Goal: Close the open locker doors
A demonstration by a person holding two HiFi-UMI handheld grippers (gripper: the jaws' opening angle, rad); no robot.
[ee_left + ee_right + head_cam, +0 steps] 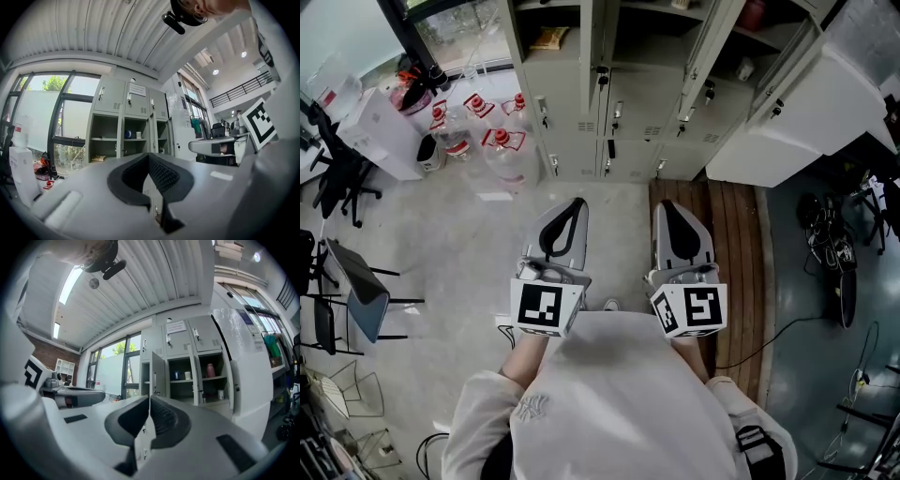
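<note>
A grey locker bank (619, 122) stands ahead with its middle row of compartments open (115, 140). One narrow door (157, 376) juts out edge-on, and a wide white door (806, 122) swings out at the right. The shelves hold a yellow packet (98, 158), a blue cup (128, 134), a white cup (187, 375) and a red bottle (210, 370). My left gripper (577, 202) (149, 155) and right gripper (667, 204) (149, 398) point level at the lockers, side by side, well short of them. Both are shut with nothing between the pads.
Large water bottles (502, 145) and a white box (380, 131) sit on the floor left of the lockers. Office chairs (337, 173) line the left edge. A wooden floor strip (731, 244) runs under the right side, with a bicycle (834, 253) beyond it.
</note>
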